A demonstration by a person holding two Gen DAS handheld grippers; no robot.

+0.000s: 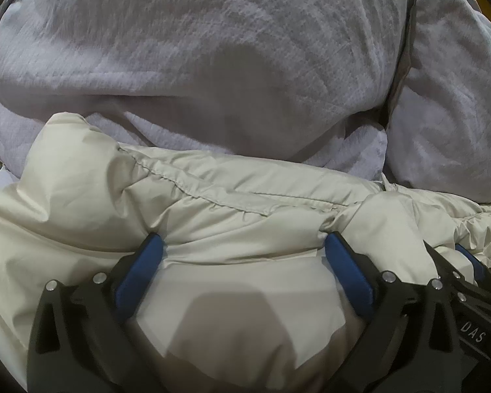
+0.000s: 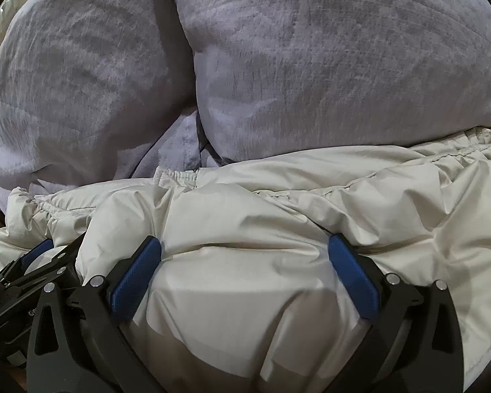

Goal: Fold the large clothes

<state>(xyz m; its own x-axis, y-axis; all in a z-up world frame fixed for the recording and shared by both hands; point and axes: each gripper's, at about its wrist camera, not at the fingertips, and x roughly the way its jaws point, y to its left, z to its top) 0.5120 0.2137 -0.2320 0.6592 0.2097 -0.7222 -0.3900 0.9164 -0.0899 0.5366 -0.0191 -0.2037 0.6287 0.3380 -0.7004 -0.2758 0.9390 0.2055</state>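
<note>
Left tool (image 1: 244,245): black frame, blue pads (image 1: 137,268), pointing down at an angle into a cream puffer jacket (image 1: 212,203). Jaws stand wide apart. A rounded bulge of the padded jacket swells up between the two pads and fills the gap. Fabric touches the inner faces of both pads, but the jaws sit at full spread, so it reads as released cloth lying between them, not a clamp.

Right tool (image 2: 245,247): same build, same blue pads (image 2: 136,271), also angled down onto the jacket (image 2: 278,196). Jaws wide apart here too, with a puffed section of jacket rising between them and brushing both pads. No pinch visible.

The two tools sit just beside each other. From the left wrist view, the right tool (image 1: 468,262) shows at the lower right edge, resting on the same jacket. From the right wrist view, the left tool (image 2: 39,258) shows at the lower left edge.

Jacket position: directly under and ahead of both tools, bunched and creased, spreading out to either side of them. A stitched seam (image 1: 212,193) runs across it just beyond the left tool's tips. A gathered elastic hem (image 2: 180,175) lies beyond the right tool's tips.

Beyond the jacket, farther from the tools: large grey-lilac textured cushions (image 1: 212,49), two of them side by side with a dark crease between them (image 2: 176,65). The jacket's far edge lies against their base.
</note>
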